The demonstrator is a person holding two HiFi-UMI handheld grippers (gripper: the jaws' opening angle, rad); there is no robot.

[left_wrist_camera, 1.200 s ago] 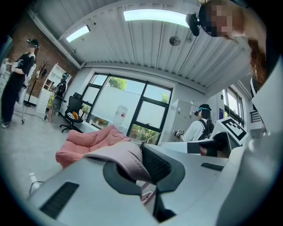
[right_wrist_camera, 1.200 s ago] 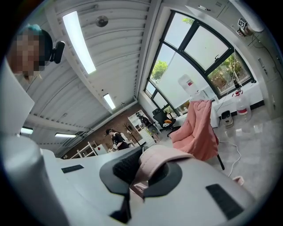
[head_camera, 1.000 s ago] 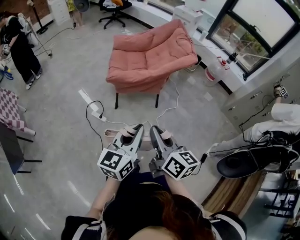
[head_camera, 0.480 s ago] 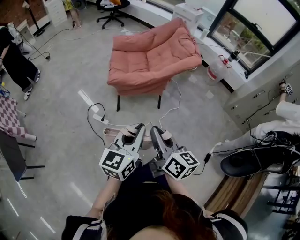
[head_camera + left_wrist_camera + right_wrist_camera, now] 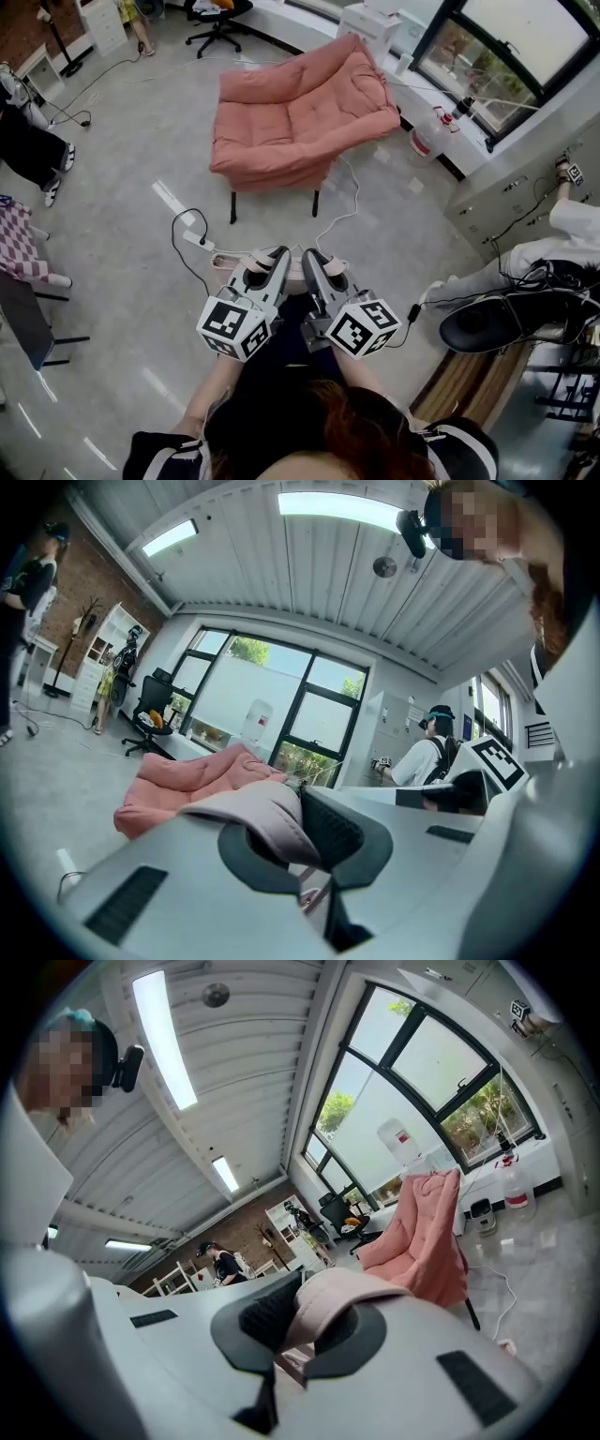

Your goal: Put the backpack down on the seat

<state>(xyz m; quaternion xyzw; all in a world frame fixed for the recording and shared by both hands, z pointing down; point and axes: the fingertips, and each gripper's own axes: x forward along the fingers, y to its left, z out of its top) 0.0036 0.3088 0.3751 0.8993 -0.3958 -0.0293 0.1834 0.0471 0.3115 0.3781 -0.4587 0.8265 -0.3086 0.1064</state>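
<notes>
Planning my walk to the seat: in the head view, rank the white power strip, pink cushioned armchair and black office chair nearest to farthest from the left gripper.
From the left gripper, shut on a pale pink backpack strap:
1. White power strip, on the floor, just ahead-left.
2. Pink cushioned armchair, ahead, centre.
3. Black office chair, far back.

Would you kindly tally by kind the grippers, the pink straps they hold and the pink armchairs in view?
Grippers: 2, left gripper and right gripper.
Pink straps: 2, left strap and right strap, each clamped in a gripper.
Pink armchair: 1.
Total: 5.
</notes>
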